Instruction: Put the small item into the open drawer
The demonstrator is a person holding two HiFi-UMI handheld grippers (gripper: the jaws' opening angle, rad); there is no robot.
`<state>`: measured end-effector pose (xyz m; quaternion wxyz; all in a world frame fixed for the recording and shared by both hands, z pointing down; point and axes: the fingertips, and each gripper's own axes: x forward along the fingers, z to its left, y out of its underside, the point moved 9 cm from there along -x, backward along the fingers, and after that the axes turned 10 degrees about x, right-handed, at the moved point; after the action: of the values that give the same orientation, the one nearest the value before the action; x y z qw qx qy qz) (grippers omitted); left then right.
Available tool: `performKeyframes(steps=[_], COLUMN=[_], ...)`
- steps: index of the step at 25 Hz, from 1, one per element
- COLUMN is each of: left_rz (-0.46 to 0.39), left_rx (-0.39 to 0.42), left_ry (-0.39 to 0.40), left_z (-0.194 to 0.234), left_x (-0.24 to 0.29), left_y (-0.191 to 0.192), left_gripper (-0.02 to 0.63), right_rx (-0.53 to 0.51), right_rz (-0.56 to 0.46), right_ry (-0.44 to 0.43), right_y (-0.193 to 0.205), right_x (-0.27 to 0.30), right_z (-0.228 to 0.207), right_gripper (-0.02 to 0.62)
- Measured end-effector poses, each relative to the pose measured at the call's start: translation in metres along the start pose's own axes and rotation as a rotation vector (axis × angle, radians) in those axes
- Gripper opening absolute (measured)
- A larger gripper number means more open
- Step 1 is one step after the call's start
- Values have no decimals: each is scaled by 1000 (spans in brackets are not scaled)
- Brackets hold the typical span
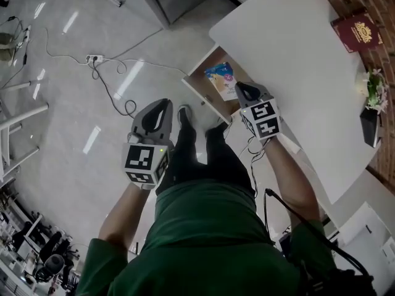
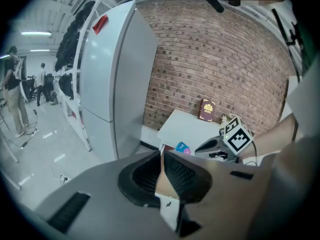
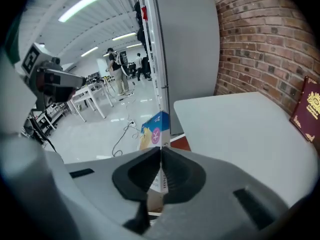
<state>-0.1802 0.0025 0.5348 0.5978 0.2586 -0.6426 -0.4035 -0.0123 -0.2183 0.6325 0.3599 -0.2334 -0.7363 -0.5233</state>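
Observation:
A small colourful box (image 1: 221,79) lies inside the open wooden drawer (image 1: 199,94) under the white table (image 1: 296,60). My right gripper (image 1: 242,90) hovers at the drawer's right side, next to the box, with its jaws closed together and nothing between them. In the right gripper view the box (image 3: 154,129) shows just past the closed right gripper (image 3: 161,150). My left gripper (image 1: 162,106) hangs over the floor to the left of the drawer, also shut and empty. From the left gripper view, the left gripper (image 2: 161,152) points toward the box (image 2: 182,147) and the right gripper.
A red book (image 1: 357,32) and a small plant (image 1: 374,88) sit along the table's far edge by the brick wall. A tall grey cabinet (image 2: 115,74) stands left of the table. A power strip with cables (image 1: 94,59) lies on the floor. My shoes (image 1: 185,116) are below the drawer.

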Motion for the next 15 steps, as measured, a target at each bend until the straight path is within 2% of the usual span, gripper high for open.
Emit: performKeyframes(steps=[6,15], left_rz=[45,121], left_rx=[0,-29], left_ry=[12,30], left_z=[-4,-12], left_x=[6,30], left_y=[19,49], left_gripper=[20,20], right_rx=[-76,-55], right_rz=[93,211], right_ry=[63,76], right_y=[40,86], right_x=[41,107], right_z=[11,-10], right_gripper=[15,15])
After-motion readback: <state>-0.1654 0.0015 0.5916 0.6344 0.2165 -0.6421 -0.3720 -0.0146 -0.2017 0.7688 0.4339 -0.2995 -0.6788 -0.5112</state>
